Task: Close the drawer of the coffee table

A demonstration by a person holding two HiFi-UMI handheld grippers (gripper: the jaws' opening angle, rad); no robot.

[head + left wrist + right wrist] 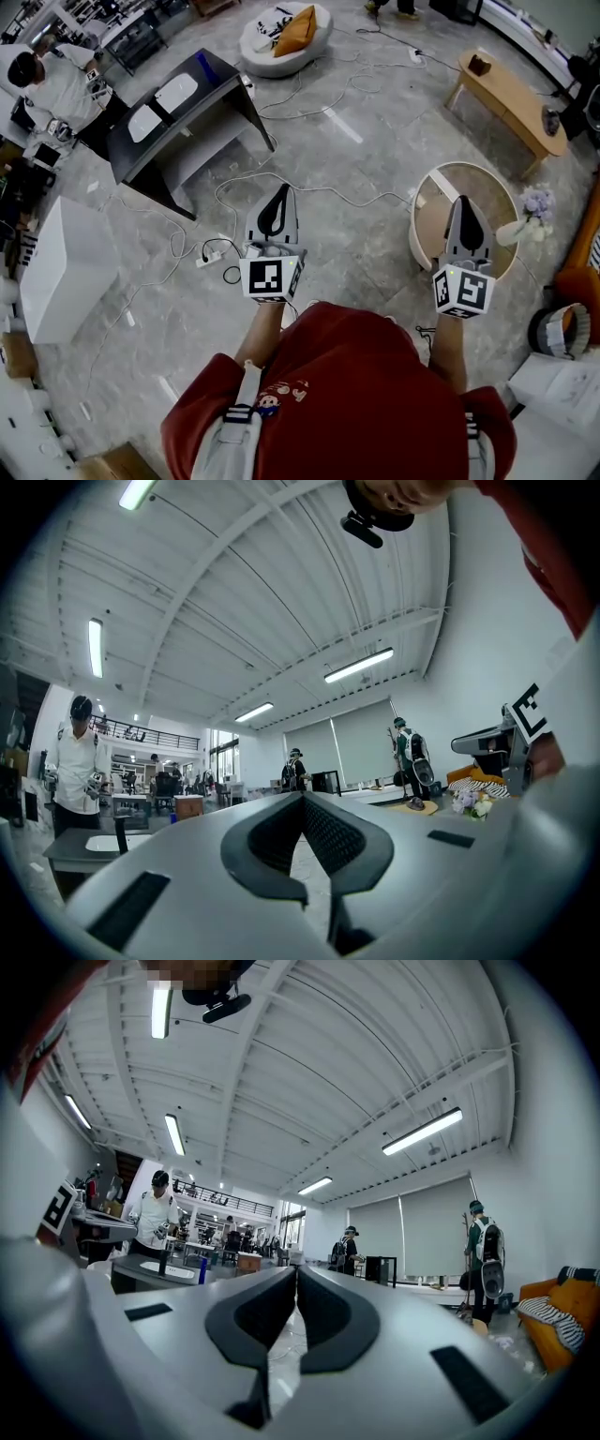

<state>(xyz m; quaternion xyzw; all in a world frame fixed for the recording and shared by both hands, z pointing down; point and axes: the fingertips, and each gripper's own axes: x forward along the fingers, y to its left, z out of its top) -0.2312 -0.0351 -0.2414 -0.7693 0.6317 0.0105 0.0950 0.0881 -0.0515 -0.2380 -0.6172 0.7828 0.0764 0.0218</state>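
A round coffee table (427,220) with a white rim and a wooden top stands on the floor at the right. I cannot make out its drawer. My right gripper (461,202) hangs over the table, held about level, jaws shut with nothing in them. My left gripper (278,192) is over bare floor to the table's left, also shut and empty. In the left gripper view the jaws of the left gripper (303,797) meet at the tip. In the right gripper view the right gripper (294,1269) shows only a thin slit. Both point out into the room.
Cables and a power strip (211,258) lie on the grey floor ahead. A dark table (178,117) is at the back left, a white box (66,267) at the left, a wooden bench (511,94) at the back right. Flowers (536,202) stand by the coffee table. A person (52,84) stands far left.
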